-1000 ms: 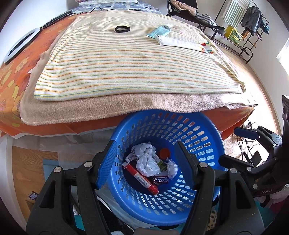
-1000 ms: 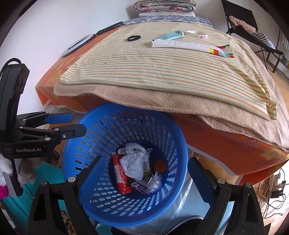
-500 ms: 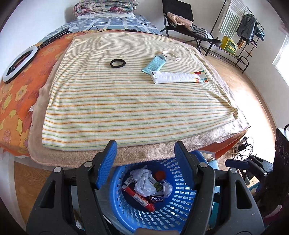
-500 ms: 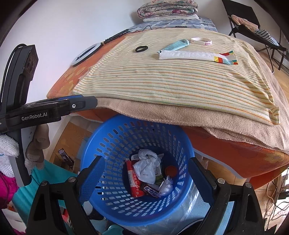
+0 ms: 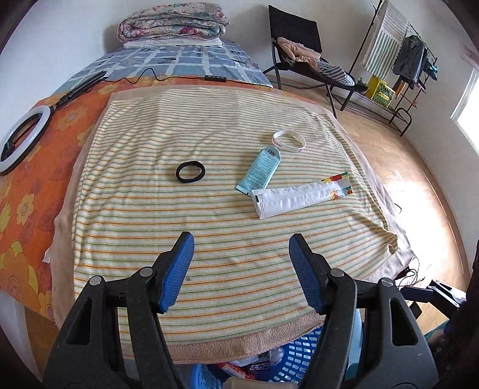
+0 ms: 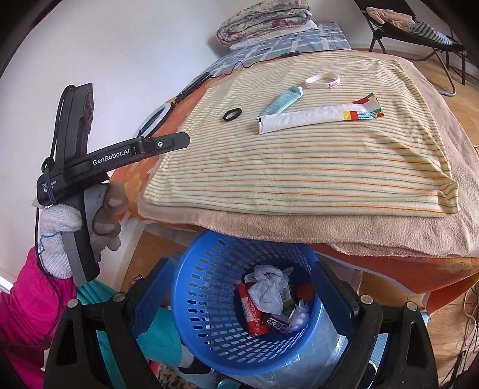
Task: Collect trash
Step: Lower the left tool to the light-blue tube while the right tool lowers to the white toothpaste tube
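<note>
A blue basket (image 6: 209, 299) stands on the floor at the bed's near edge and holds crumpled paper and wrappers (image 6: 266, 296); its rim shows in the left wrist view (image 5: 296, 359). On the striped towel (image 5: 209, 239) lie a white wrapper with a coloured end (image 5: 299, 197), a teal tube (image 5: 260, 170), a white wristband (image 5: 289, 140) and a black hair tie (image 5: 190, 171). They also show in the right wrist view: wrapper (image 6: 317, 116), tube (image 6: 283, 100). My left gripper (image 5: 241, 260) is open and empty above the towel. My right gripper (image 6: 242, 302) is open and empty above the basket.
A ring light (image 5: 21, 140) and cable lie on the orange sheet at the left. Folded quilts (image 5: 170, 24) sit at the bed's head. A black chair (image 5: 299, 54) and a clothes rack (image 5: 401, 68) stand on the wooden floor at the right.
My left gripper has risen from over the basket and moved forward over the bed. My right gripper has lifted and drawn back a little, still over the basket.
</note>
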`<state>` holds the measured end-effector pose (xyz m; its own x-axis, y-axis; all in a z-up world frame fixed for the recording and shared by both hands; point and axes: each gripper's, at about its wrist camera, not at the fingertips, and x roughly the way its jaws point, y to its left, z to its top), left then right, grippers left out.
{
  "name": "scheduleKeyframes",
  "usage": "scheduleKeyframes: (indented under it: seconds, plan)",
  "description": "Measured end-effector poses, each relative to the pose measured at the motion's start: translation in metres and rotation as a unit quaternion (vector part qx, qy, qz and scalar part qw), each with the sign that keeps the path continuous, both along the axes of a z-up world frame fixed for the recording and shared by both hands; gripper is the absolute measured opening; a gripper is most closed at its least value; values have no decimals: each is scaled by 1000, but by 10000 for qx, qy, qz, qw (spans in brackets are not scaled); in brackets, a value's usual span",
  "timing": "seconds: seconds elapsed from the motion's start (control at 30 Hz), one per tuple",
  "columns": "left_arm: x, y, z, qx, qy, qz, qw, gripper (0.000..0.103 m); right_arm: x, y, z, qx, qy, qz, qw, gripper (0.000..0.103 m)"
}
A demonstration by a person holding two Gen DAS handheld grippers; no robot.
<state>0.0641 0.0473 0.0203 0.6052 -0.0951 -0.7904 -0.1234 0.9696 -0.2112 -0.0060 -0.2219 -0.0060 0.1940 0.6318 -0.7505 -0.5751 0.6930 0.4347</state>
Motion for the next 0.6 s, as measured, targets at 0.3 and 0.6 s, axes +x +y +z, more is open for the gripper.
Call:
scheduleKeyframes:
  seconds: [0.3, 0.6]
  plan:
    - [42, 6, -4, -123, 62, 57, 9999, 68, 77, 3, 23, -52, -798, -248, 9965, 94]
    - [65, 24, -2, -285, 4, 335, 9990, 68, 178, 35, 2, -235, -642, -126, 9976, 74]
